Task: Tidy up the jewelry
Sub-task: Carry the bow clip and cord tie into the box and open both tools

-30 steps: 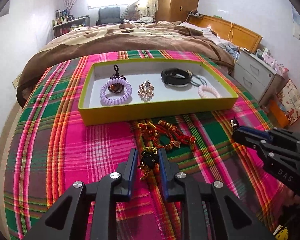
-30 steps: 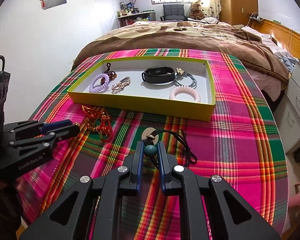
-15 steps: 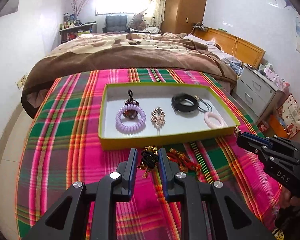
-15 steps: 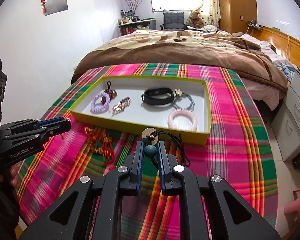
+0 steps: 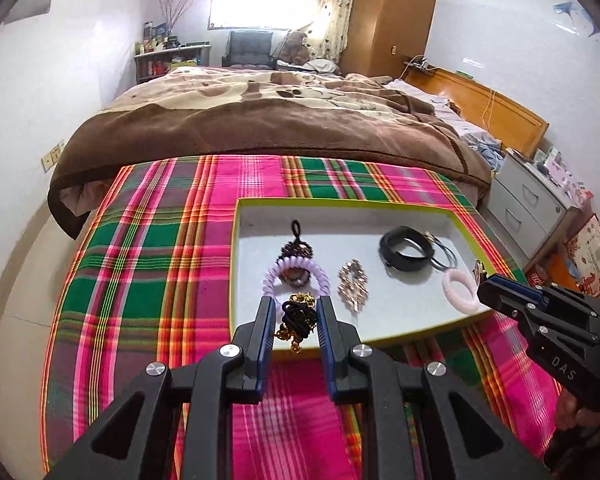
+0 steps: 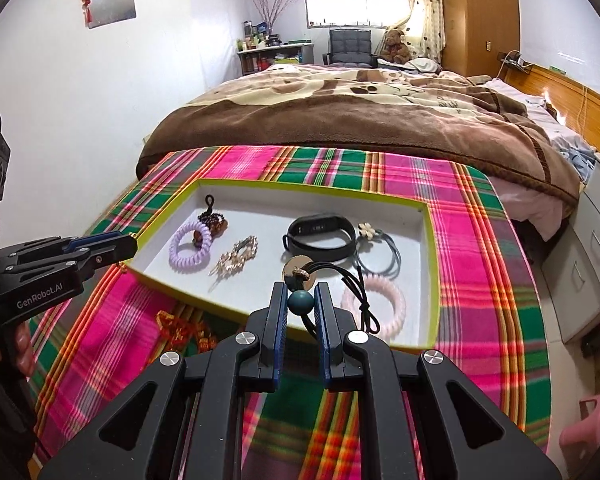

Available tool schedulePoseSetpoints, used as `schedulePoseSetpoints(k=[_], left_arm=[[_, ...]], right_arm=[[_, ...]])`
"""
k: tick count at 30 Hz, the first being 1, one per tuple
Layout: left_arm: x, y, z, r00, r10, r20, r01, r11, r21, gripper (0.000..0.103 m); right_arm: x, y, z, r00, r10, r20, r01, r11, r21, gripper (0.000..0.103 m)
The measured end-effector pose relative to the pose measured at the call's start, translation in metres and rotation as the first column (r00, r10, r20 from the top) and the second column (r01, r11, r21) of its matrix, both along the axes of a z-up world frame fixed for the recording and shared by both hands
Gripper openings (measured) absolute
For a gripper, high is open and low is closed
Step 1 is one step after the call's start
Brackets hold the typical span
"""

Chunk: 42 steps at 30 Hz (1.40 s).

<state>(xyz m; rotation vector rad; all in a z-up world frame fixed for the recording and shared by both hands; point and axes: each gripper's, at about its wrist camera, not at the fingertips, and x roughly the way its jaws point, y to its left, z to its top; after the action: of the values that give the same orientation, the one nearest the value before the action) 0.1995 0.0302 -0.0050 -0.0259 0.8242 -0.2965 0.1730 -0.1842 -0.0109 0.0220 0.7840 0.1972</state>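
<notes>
Our left gripper [image 5: 293, 316] has its jaws closed on a black-and-gold hair tie [image 5: 296, 318], hanging over the tray's [image 5: 233, 276] near edge. Our right gripper [image 6: 301, 304] pinches a teal bead [image 6: 300, 303] on a black cord [image 6: 360, 292], also above the tray. Both pieces look light and limp, so we judge they dangle and could snag; the bead gives the firmest hold. The lilac coil [image 5: 296, 276], clip [image 5: 353, 284] and pink coil [image 6: 376, 300] crowd the landing spots. Red beads [image 6: 180, 328] wait on the bed.
</notes>
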Motion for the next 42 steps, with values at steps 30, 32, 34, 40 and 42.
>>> schedulePoseSetpoints(k=[30, 32, 34, 40, 42], left_arm=[[0.039, -0.009, -0.039, 0.996, -0.006, -0.084, 0.009, 0.999, 0.039, 0.021], [0.039, -0.009, -0.04, 0.996, -0.009, -0.086, 0.012, 0.999, 0.037, 0.021], [0.039, -0.011, -0.041, 0.996, -0.012, -0.086, 0.015, 0.999, 0.04, 0.021], [0.038, -0.012, -0.04, 0.996, -0.016, -0.084, 0.02, 0.999, 0.039, 0.021], [0.037, -0.012, -0.04, 0.996, -0.014, -0.086, 0.017, 0.999, 0.041, 0.021]], right_arm=[[0.046, 0.009, -0.043, 0.993, 0.01, -0.114, -0.016, 0.998, -0.053, 0.014], [0.047, 0.009, -0.043, 0.993, 0.009, -0.116, -0.015, 0.998, -0.053, 0.014], [0.046, 0.009, -0.044, 0.993, 0.01, -0.116, -0.016, 0.999, -0.052, 0.014], [0.047, 0.009, -0.044, 0.993, 0.015, -0.114, -0.021, 0.998, -0.053, 0.014], [0.047, 0.009, -0.043, 0.993, 0.016, -0.114, -0.022, 0.998, -0.051, 0.014]])
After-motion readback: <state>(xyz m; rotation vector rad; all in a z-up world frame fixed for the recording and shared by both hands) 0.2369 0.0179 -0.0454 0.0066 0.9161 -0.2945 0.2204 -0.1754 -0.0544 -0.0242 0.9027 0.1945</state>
